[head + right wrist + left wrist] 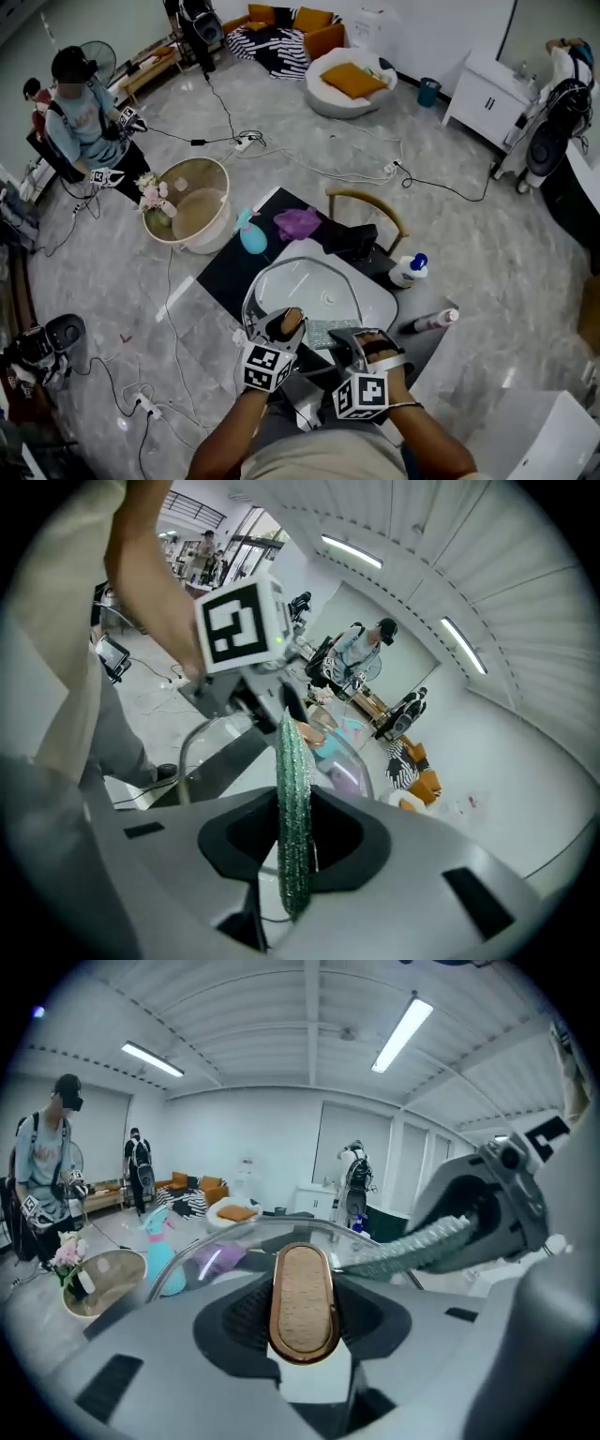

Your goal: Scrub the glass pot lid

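Gripping the wooden knob [303, 1302] of the glass lid [319, 281], the left tool [286, 326] holds it above the dark worktop [225, 272], probably to steady it; the right tool [361, 354], clenched on a green scrub pad [293, 827], stands just beside the glass for rubbing.

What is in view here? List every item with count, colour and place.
glass pot lid: one, clear with brown handle, over the table, in the left gripper
scrub pad: one, green, in the right gripper
table: one, black, under the lid
spray bottle: one, teal, table's far side
cloth: one, purple, beside the spray bottle
bottle: one, white with blue cap, right of the lid
basin: one, beige, floor left of the table
left gripper: one, grey, shut on the lid's handle
right gripper: one, grey, shut on the scrub pad
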A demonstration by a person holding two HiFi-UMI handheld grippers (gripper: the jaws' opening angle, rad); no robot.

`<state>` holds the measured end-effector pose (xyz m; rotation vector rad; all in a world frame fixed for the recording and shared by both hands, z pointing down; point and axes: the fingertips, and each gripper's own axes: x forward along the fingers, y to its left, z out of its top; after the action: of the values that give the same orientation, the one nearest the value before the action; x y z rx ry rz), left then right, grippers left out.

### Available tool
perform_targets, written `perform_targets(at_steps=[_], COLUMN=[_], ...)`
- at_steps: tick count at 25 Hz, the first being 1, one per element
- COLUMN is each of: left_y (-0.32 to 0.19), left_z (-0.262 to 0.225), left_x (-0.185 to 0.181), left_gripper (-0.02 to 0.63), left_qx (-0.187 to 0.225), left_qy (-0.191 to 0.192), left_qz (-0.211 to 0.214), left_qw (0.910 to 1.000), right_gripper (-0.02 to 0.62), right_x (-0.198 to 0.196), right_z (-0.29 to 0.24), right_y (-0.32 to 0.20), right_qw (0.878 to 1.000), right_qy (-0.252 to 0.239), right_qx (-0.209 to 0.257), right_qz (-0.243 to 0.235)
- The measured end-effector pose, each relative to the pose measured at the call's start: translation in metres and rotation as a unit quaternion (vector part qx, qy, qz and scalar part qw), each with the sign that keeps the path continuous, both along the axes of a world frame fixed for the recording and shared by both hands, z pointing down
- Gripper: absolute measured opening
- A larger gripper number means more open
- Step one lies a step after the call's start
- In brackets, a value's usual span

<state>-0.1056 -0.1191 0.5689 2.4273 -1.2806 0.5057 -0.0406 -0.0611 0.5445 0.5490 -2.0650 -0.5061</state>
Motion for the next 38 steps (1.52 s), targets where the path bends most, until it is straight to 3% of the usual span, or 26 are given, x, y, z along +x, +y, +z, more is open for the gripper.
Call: perform_targets(at_steps=[8, 11, 15, 17, 19, 21, 23, 24, 26, 29, 32, 35, 36, 38], left_y=[-0.014, -0.012, -0.011, -0.009, -0.006, -0.003, -0.002, -0.001, 0.0, 0.003, 0.006, 0.006, 0.006, 0.005], left_z=[-0.008, -0.013, -0.014, -0.013, -0.014, -0.018, -0.027, -0.032, -0.041, -0.053, -0.06, -0.058, -0.055, -0.048], left_x=[-0.002, 0.0, -0.004, -0.006, -0.007, -0.008, -0.009, -0.01, -0.009, -0.005, 0.004, 0.015, 0.018, 0.02], left_gripper=[0.172, 0.172, 0.172, 0.173, 0.173, 0.173, 0.173, 0.173, 0.173, 0.173, 0.173, 0.173, 0.175, 0.176], left_qx=[0.019, 0.029, 0.032, 0.027, 0.025, 0.027, 0.03, 0.033, 0.041, 0.048, 0.043, 0.02, 0.01, -0.013], left_qy=[-0.029, -0.039, -0.037, -0.025, -0.02, -0.007, 0.027, 0.045, 0.067, 0.082, 0.112, 0.158, 0.177, 0.225], left_qz=[0.0, 0.008, 0.004, -0.002, -0.003, -0.002, -0.001, 0.002, 0.012, 0.03, 0.055, 0.077, 0.079, 0.076], left_qw=[0.9994, 0.9988, 0.9988, 0.9993, 0.9995, 0.9996, 0.9992, 0.9984, 0.9968, 0.995, 0.9913, 0.9843, 0.981, 0.9713], right_gripper=[0.083, 0.083, 0.083, 0.083, 0.083, 0.083, 0.083, 0.084, 0.083, 0.084, 0.083, 0.083, 0.083, 0.083], right_x=[-0.042, -0.032, 0.013, 0.02, 0.015, 0.022, 0.051, 0.07, 0.105, 0.128, 0.107, 0.083, 0.08, 0.076], right_z=[0.032, 0.028, 0.012, 0.005, -0.002, -0.019, -0.04, -0.045, -0.042, -0.016, 0.007, 0.001, -0.005, -0.017], right_y=[0.06, 0.046, 0.002, -0.005, 0.003, 0.006, -0.001, -0.007, -0.015, -0.02, -0.008, 0.007, 0.009, 0.013], right_qw=[0.996, 0.999, 0.998, 0.998, 0.997, 0.989, 0.968, 0.95, 0.907, 0.846, 0.788, 0.735, 0.722, 0.717], right_qy=[0.037, 0.023, 0.0, -0.013, -0.052, -0.123, -0.2, -0.243, -0.325, -0.414, -0.481, -0.543, -0.562, -0.582], right_qx=[0.003, 0.0, 0.03, 0.03, 0.01, 0.006, 0.017, 0.011, -0.032, -0.131, -0.26, -0.33, -0.336, -0.331], right_qz=[-0.08, -0.044, 0.052, 0.062, 0.051, 0.08, 0.153, 0.195, 0.265, 0.309, 0.283, 0.236, 0.224, 0.194])
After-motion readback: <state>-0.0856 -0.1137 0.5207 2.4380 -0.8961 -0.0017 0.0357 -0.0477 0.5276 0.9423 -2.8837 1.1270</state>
